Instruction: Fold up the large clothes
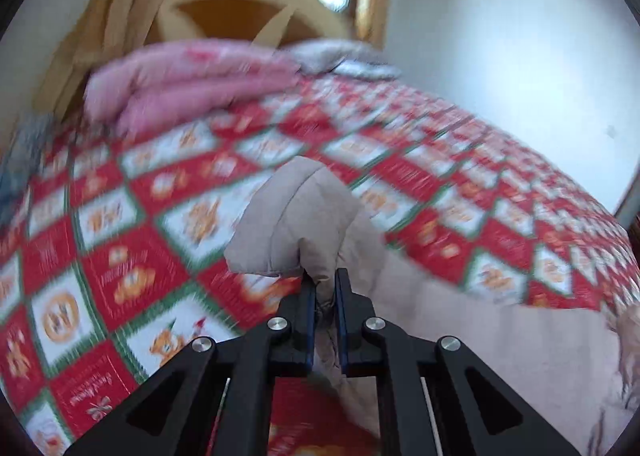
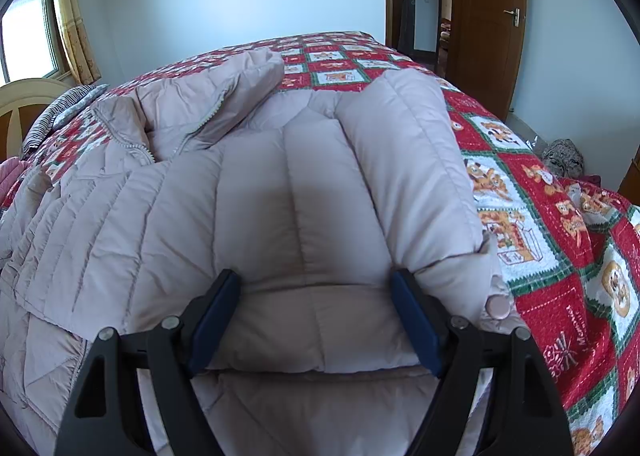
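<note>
Left tongs (image 1: 325, 280) clamped on bunched fold of beige coat (image 1: 296, 216), fabric pinched between blue pads and lifted above bed (image 1: 120, 224); view blurred. Right tongs (image 2: 316, 288) spread wide, pads (image 2: 412, 316) resting on coat (image 2: 280, 196), gripping nothing. Coat spread across red patterned bedspread (image 2: 540, 248), sleeve (image 2: 416, 176) folded over body, zip (image 2: 144, 148) at left. Pink bedding (image 1: 180, 84) near headboard (image 1: 240, 4). Door (image 2: 488, 16) beyond bed.

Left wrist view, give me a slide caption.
Left hand-held gripper pinches a fold of the beige puffer coat above the patterned bedspread.
</note>
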